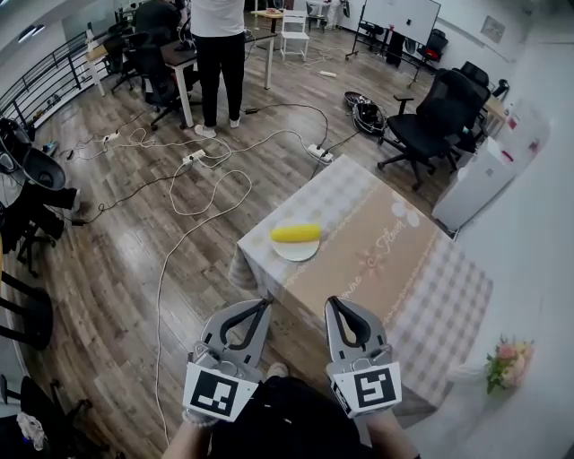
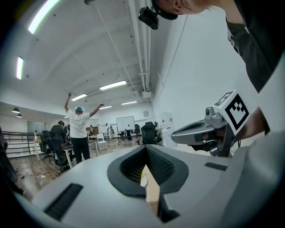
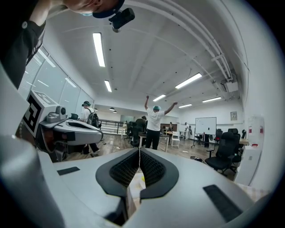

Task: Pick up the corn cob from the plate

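Corn cob [image 1: 296, 233] flat on plate [image 1: 297, 254], long axis left-right across head view

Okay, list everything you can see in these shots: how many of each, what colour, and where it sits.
corn cob: one, yellow, lying on the plate
plate: one, white, near the table's far left edge
table: one, beige checked cloth with a tan band, ahead of the claws
office chair: one, black, beyond the table's far corner
cables: several, white, trailing over the wood floor
standing person: one, white top and dark trousers, at the far desks
whiteboard: one, white, at the far wall
flowers: one bunch, pink, lower right
left claw: one, grey, shut and empty, short of the table
right claw: one, grey, shut and empty, beside it
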Tool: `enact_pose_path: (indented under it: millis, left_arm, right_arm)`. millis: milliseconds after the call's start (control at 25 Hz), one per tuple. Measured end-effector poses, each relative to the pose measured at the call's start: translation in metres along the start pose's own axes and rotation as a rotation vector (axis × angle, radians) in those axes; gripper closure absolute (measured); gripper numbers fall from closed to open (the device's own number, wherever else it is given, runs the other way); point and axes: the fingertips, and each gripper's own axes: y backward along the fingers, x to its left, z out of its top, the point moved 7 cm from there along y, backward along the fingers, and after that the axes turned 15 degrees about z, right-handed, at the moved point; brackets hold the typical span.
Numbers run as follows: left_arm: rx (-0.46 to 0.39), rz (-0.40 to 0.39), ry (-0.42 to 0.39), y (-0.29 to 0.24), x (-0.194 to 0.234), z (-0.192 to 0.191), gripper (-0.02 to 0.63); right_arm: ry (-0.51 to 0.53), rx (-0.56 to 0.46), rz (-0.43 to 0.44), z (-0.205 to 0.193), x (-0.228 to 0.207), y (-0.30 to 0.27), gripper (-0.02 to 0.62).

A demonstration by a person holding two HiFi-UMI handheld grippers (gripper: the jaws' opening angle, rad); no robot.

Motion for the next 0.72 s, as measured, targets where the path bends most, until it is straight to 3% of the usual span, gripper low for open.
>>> enact_pose_path:
  millis: [720]
  left_arm:
    - [0.012, -0.092, -0.009, -0.045, -0.010, -0.001, 0.594]
  right_arm:
    - [-0.031, 0.031, -0.081, -0.011, -0.028, 0.004, 0.553]
